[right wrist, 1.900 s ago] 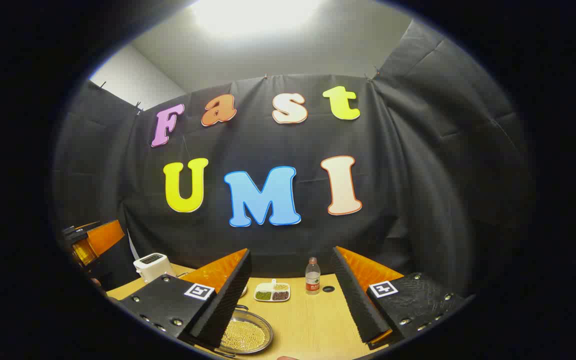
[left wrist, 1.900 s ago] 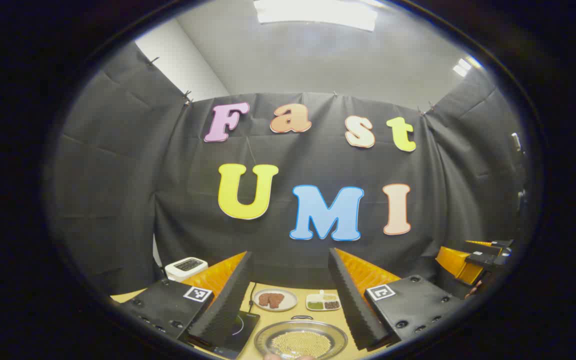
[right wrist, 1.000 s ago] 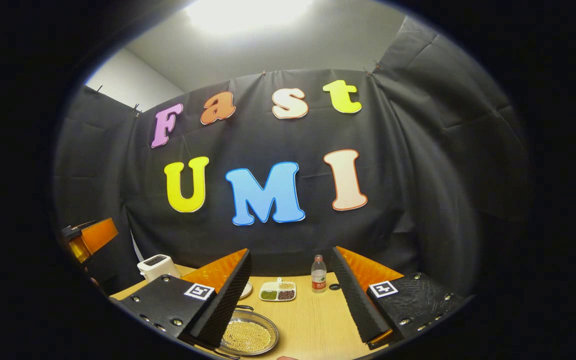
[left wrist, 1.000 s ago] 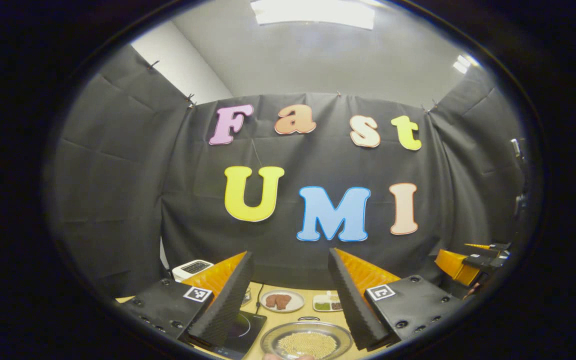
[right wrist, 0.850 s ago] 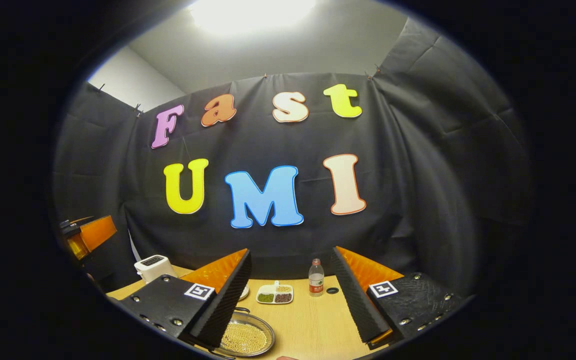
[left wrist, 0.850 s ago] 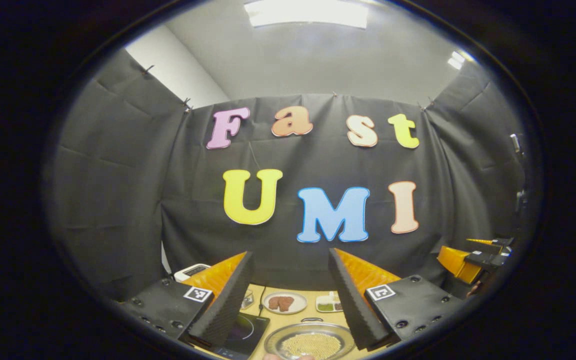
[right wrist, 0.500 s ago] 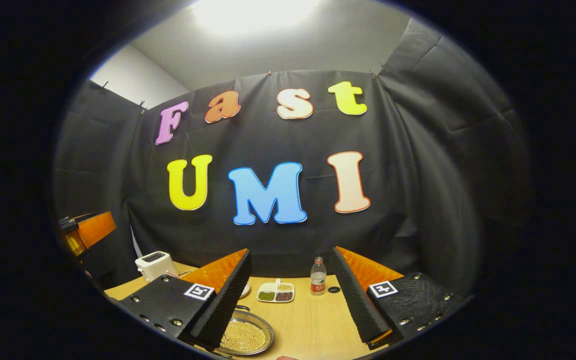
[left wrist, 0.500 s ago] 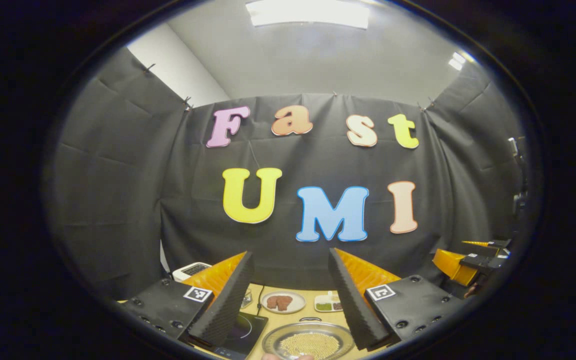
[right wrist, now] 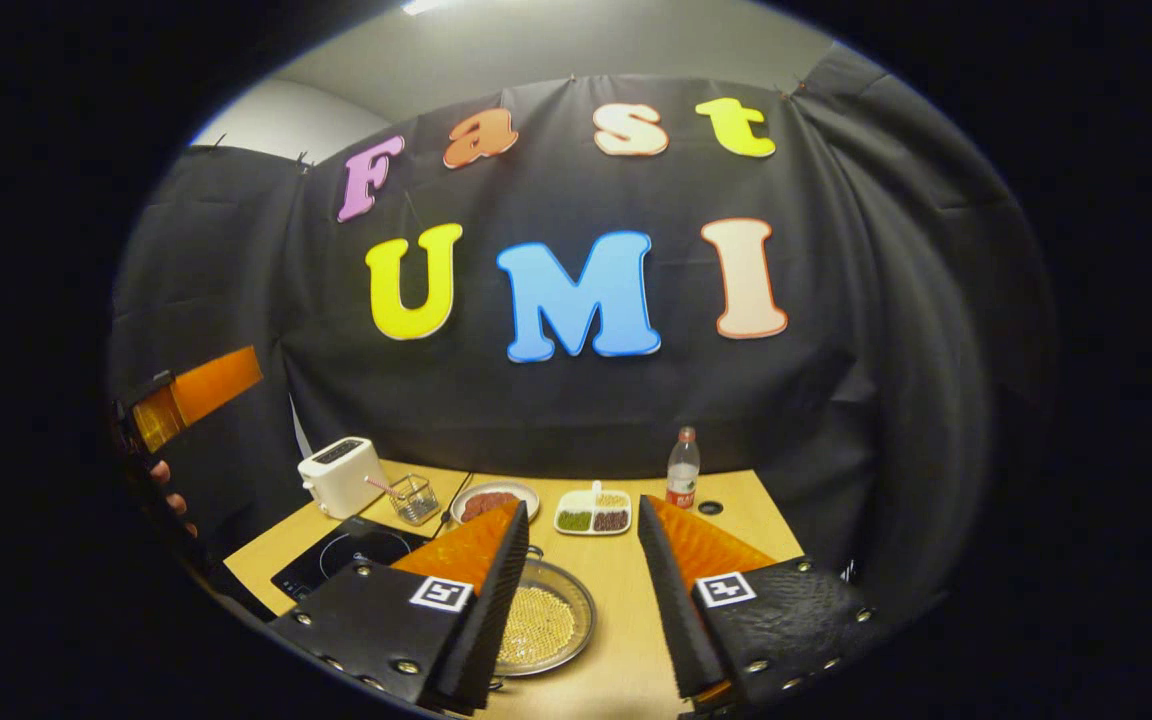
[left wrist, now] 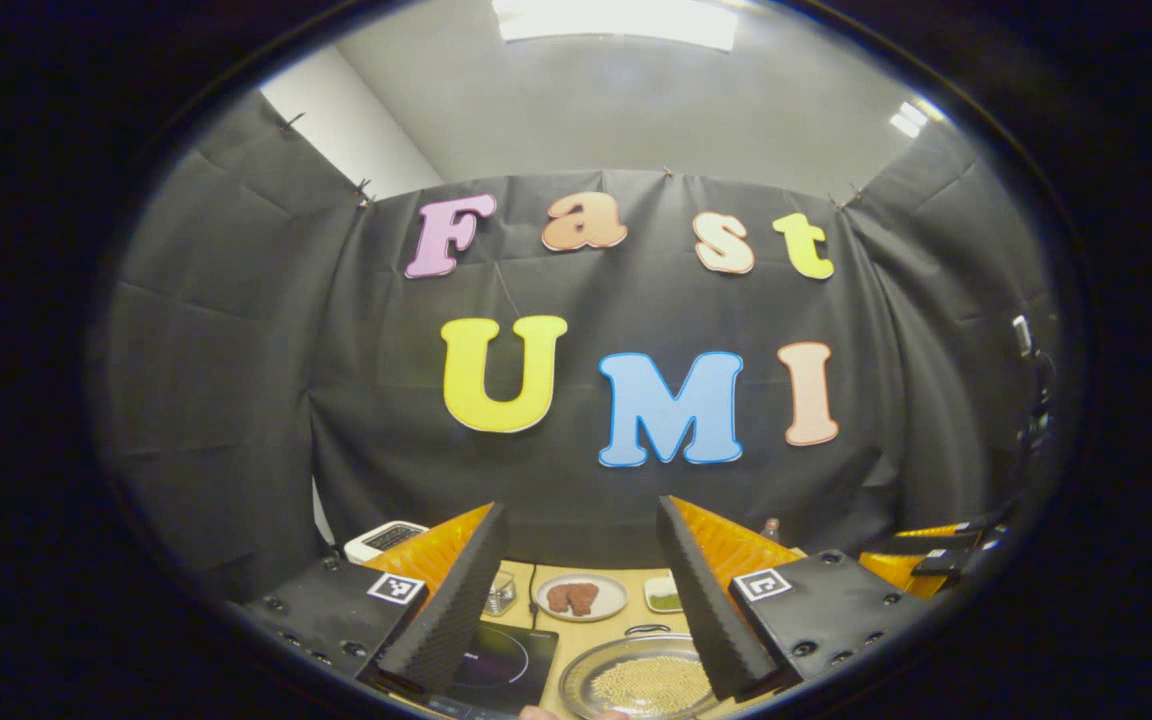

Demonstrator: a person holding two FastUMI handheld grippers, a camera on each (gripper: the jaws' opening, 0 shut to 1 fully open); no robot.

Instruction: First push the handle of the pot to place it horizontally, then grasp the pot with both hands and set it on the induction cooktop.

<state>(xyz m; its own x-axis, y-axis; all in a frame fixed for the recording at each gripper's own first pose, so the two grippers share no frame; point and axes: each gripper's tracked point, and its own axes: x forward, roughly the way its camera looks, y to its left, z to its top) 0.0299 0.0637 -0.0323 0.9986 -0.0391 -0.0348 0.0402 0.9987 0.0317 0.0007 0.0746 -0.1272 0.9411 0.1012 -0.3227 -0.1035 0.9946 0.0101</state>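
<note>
the pot sits on the wooden table just below and left of the right gripper, whose fingers are spread with nothing in them, so i'd guess that hand is nearer the handle. the left gripper is also spread and empty, with the induction cooktop just left of the pot. plates and a toaster crowd the back.

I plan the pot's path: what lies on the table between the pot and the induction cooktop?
Only bare table between pot and induction cooktop, in the right gripper view.
</note>
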